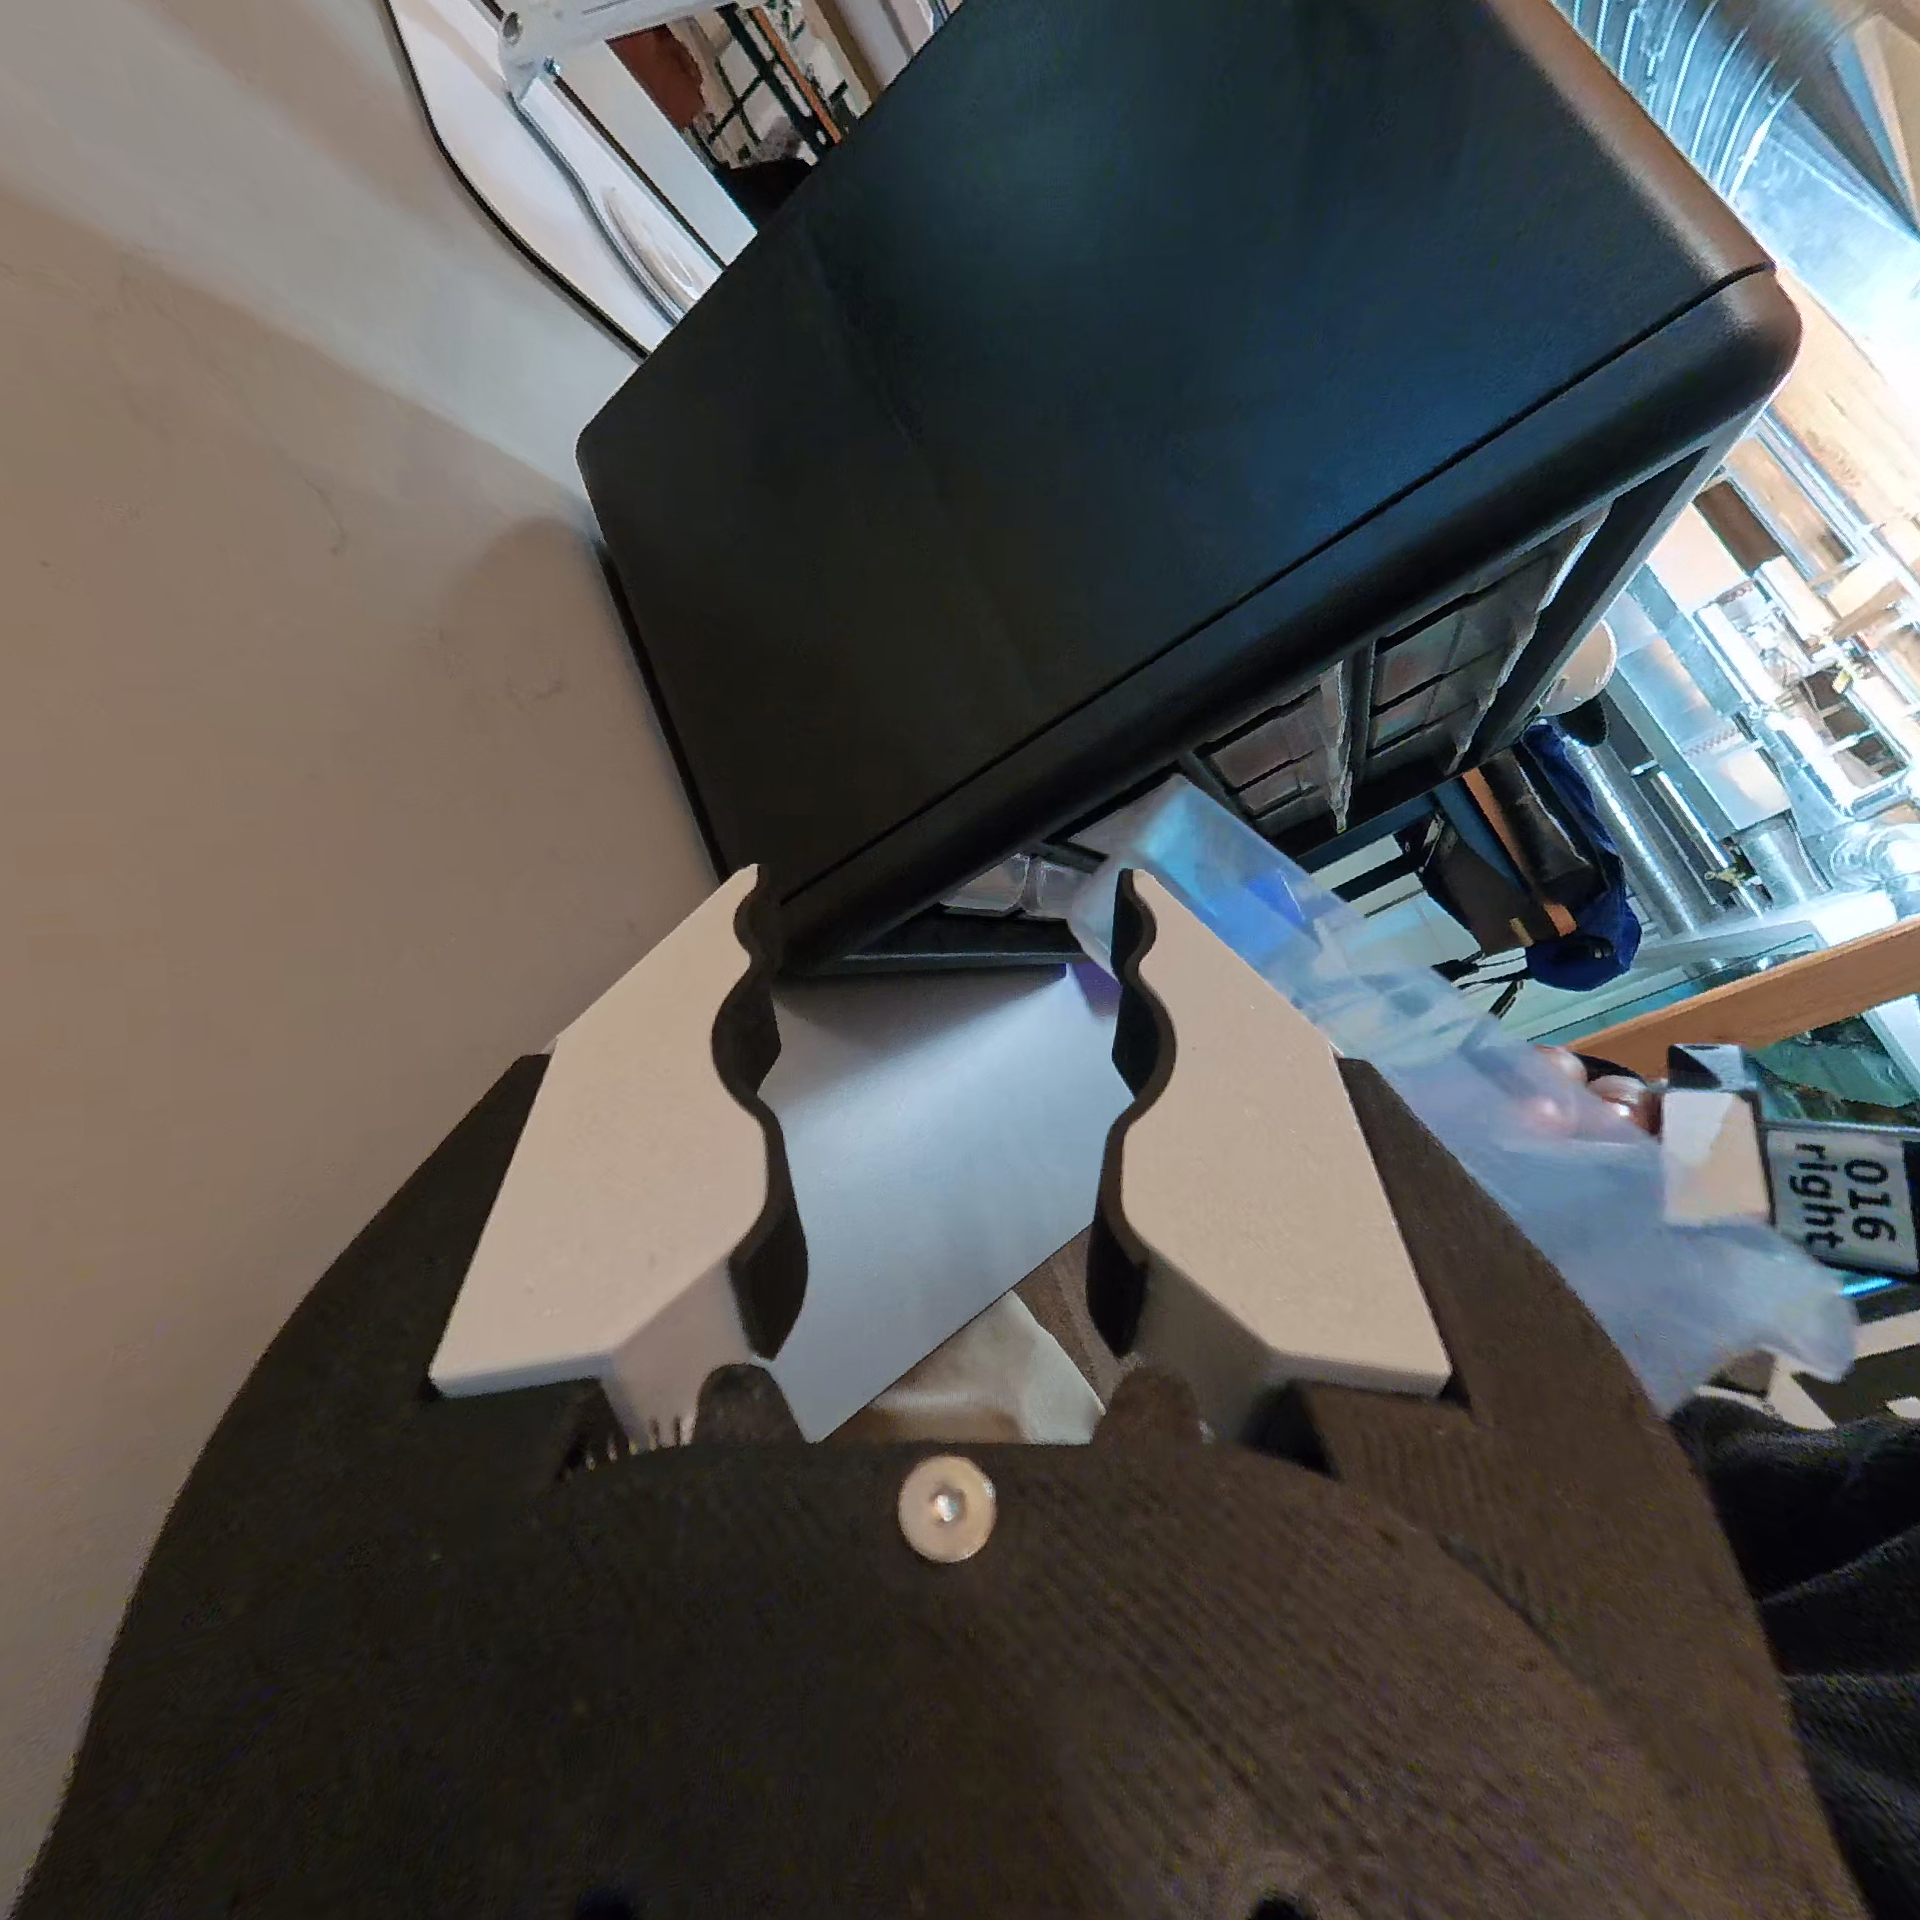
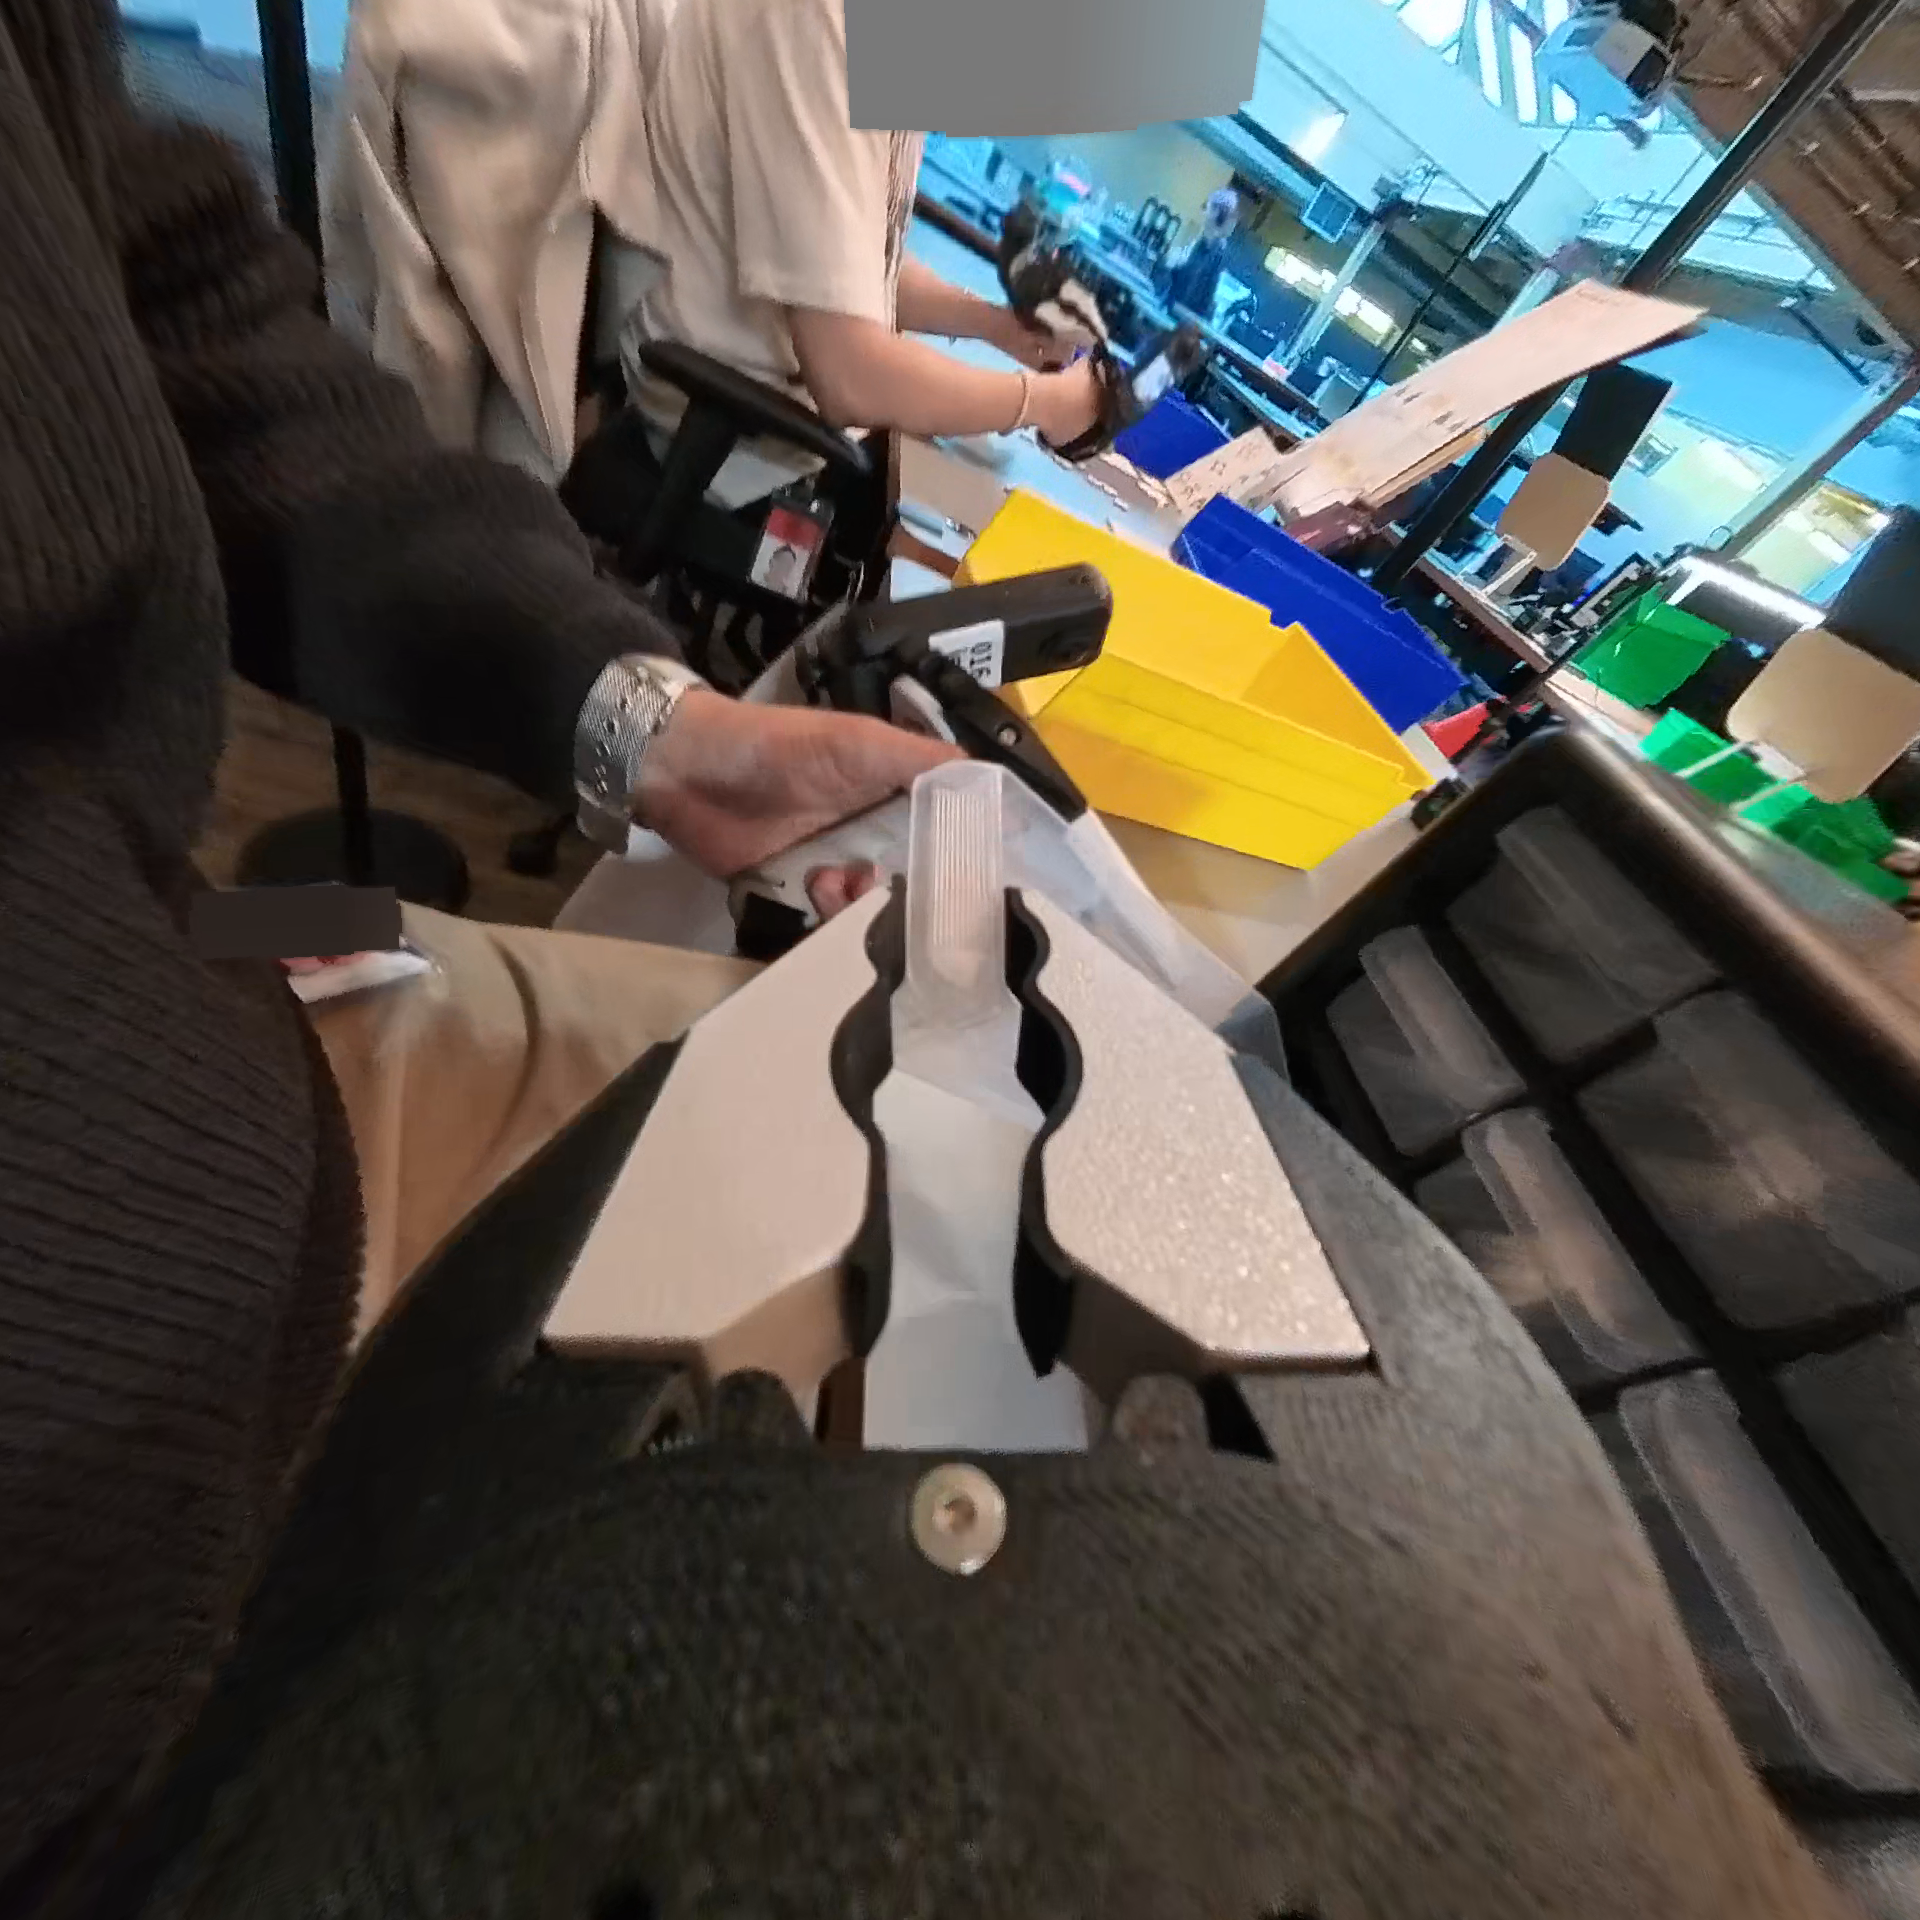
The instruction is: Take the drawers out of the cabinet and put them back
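The black cabinet (image 1: 1091, 468) stands on the table against a pale wall, with rows of small clear drawers in its front (image 2: 1662, 1091). My left gripper (image 1: 943, 904) is open and empty at the cabinet's near lower corner, its left fingertip (image 1: 753, 894) right by the edge. My right gripper (image 2: 954, 925) is shut on the handle tab of a clear plastic drawer (image 2: 951, 862). That drawer (image 1: 1299, 935) shows blurred in the left wrist view, just in front of the cabinet's front. I cannot tell whether its back end is still in a slot.
Yellow bins (image 2: 1174, 696), blue bins (image 2: 1330, 603) and green bins (image 2: 1652, 644) lie on the table beyond the cabinet. Another person (image 2: 665, 229) works at the far end beside an office chair (image 2: 727, 447). The operator's dark sleeve (image 2: 260, 520) fills the left.
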Tool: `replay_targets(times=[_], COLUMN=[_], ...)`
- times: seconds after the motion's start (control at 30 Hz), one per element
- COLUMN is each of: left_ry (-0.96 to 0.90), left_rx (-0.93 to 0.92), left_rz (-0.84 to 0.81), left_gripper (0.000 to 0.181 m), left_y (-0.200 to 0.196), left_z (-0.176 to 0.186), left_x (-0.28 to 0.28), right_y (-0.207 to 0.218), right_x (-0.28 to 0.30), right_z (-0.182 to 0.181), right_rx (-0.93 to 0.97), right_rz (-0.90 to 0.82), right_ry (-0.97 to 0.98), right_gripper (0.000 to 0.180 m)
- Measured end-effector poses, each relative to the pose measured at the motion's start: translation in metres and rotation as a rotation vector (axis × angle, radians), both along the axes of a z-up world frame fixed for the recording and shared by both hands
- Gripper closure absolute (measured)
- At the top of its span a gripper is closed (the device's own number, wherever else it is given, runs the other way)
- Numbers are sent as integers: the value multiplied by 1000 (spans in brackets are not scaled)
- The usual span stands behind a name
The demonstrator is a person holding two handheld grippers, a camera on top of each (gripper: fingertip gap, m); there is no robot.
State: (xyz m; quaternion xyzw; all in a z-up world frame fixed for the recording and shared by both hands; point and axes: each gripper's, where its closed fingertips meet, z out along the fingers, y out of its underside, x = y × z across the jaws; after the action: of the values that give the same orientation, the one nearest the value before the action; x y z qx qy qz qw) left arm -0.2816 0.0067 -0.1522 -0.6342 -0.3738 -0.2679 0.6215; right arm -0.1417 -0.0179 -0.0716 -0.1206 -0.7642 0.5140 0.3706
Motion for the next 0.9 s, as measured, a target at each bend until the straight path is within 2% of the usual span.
replay_targets(times=[0.13,0.27,0.4,0.5,0.57,0.67,0.9], left_ry=[-5,-13,13,30,51,75,99], left_rx=[5,18,11,16,24,27,7], left_rz=[3,17,43,70,80,65,33], left_gripper=[118,118,118,118,118,118,119], left_y=[0,-1,-2,-3,-4,-2,5], left_z=[1,4,7,12,18,24,22], left_x=[0,-1,-4,-10,-12,-12,-8], right_y=[9,38,99,164,220,306,456], right_x=[19,52,84,84,68,38,-29], right_z=[27,78,148,170,161,127,1], right_rx=[-108,-194,-288,-224,-106,50,50], right_rz=[-2,-60,-208,-416,-610,-855,-1103], right_ry=[-7,84,292,387,387,338,-68], right_gripper=[163,162,163,163,163,162,162])
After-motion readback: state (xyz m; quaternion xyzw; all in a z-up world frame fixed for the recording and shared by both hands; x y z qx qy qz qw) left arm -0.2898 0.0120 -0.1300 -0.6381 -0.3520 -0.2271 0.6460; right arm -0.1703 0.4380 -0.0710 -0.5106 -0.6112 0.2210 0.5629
